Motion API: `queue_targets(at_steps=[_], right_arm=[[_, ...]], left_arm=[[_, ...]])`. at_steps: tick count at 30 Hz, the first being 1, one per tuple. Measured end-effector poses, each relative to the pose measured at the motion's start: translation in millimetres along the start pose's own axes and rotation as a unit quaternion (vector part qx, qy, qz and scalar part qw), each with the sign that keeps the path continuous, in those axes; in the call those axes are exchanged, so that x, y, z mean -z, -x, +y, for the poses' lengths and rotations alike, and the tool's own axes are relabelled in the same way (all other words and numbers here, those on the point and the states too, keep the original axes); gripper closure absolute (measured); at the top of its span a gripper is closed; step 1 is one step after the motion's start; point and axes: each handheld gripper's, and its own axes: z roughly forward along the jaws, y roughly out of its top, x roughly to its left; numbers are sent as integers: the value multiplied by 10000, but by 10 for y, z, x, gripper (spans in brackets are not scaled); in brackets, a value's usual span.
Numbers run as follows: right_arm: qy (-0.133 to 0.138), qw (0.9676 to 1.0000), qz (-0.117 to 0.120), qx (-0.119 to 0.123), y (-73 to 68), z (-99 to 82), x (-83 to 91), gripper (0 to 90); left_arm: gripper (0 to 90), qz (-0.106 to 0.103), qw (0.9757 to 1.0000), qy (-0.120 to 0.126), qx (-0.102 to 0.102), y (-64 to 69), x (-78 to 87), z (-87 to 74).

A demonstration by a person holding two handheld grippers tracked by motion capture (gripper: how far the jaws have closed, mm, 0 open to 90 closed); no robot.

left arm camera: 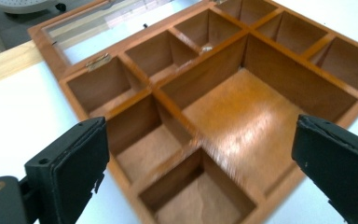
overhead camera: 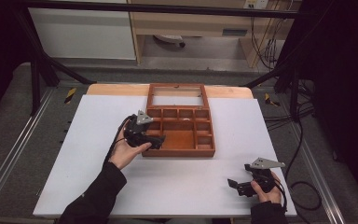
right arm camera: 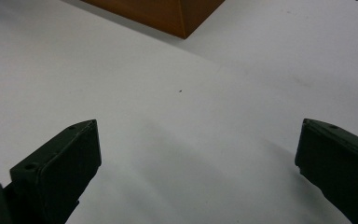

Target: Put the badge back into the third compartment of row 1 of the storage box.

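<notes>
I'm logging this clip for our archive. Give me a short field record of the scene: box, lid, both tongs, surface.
box: wooden divided box, compartments look empty
lid: open, lying flat behind the box
left tongs: open, at the box's left front edge, nothing between them
right tongs: open, over the white board, apart from the box

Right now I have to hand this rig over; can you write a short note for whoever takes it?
Left gripper: open, nothing between the jaws, hovering over the left edge of the wooden box.
Right gripper: open, holding nothing, above the bare white table near its right front corner.
Box: at the table's middle back, glass lid folded open behind it, compartments look empty.
Done: lid is open.
Left: unclear; nothing else on the table to load.
</notes>
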Motion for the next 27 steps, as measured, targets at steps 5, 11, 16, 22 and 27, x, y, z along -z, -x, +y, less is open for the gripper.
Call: queue_targets(at_steps=[5, 11, 16, 22, 27], right_arm=[[-7, 10000, -7, 1, 2, -1, -3, 8], [-8, 10000, -27, 3, 2, -2, 0, 8], [-16, 10000, -33, -9, 1, -2, 0, 7], [-23, 10000, -37, -7, 1, -2, 0, 7], [-35, 10000, -39, 10, 2, -2, -1, 7]], left_arm=[[40, -4, 9999, 137, -36, -19, 171, -174], [39, -21, 9998, 207, -35, -51, 345, -437], [42, 3, 9998, 181, 38, -98, 460, -711], [42, 78, 9998, 129, 146, -174, 574, -1015], [43, 152, 9996, 103, 206, -222, 655, -1225]])
